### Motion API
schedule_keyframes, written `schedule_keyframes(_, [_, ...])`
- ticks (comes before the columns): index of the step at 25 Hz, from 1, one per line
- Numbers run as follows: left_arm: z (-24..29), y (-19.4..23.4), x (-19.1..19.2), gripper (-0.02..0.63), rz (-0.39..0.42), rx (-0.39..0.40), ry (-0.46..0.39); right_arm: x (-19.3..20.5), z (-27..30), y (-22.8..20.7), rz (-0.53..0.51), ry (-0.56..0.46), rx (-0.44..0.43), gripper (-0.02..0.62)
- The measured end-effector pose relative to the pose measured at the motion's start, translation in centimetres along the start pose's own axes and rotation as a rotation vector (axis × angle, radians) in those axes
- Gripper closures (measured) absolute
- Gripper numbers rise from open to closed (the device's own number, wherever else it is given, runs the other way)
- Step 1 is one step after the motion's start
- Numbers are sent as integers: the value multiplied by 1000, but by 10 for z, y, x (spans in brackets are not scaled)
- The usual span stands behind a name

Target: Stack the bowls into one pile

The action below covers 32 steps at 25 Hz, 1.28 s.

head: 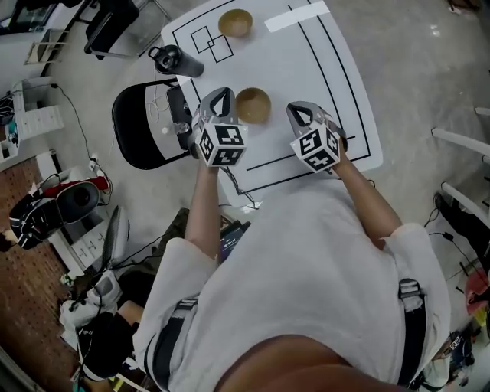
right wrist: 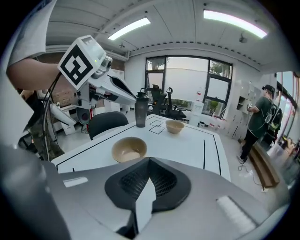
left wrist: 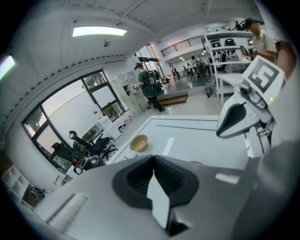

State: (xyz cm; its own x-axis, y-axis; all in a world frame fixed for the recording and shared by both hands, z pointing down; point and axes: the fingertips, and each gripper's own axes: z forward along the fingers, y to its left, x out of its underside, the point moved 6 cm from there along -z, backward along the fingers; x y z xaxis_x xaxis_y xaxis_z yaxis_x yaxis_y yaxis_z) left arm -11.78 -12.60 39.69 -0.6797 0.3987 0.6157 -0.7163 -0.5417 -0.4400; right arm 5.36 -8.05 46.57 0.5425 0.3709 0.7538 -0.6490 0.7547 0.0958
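**A:** Pressing the jaws of the left gripper (head: pixel 221 98) and right gripper (head: pixel 301 111) together, pinching nothing. Probably idling ahead of any pickup.

**B:** Hovering above the table's (head: pixel 306 69) near edge, flanking one bowl (head: pixel 253 105) without touching it.

**A:** Leaving the other bowl (head: pixel 235 22) at the table's far corner, well apart. Stacking not yet begun.

**B:** Seeing into the empty bowl through the right gripper view. Missing it in the left gripper view, catching only the other bowl there.
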Motion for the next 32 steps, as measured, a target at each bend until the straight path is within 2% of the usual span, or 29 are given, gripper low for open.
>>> schedule_keyframes(6, [47, 7, -16, 604, 130, -47, 55, 17, 5, -33, 58, 45, -44, 595])
schedule_keyframes(12, [99, 6, -15, 603, 184, -80, 108, 37, 27, -75, 80, 38, -93, 597])
schedule_keyframes(17, [137, 17, -37, 604, 233, -132, 91, 34, 50, -107, 74, 12, -120, 597])
schedule_keyframes(26, [200, 16, -40, 603, 360, -86, 121, 31, 88, -140, 81, -12, -127, 597])
schedule_keyframes(30, [224, 19, -36, 602, 385, -86, 137, 39, 88, -146, 119, -1, -125, 596])
schedule_keyframes(32, [233, 21, -35, 577, 393, -90, 156, 43, 87, -147, 131, 8, -129, 596])
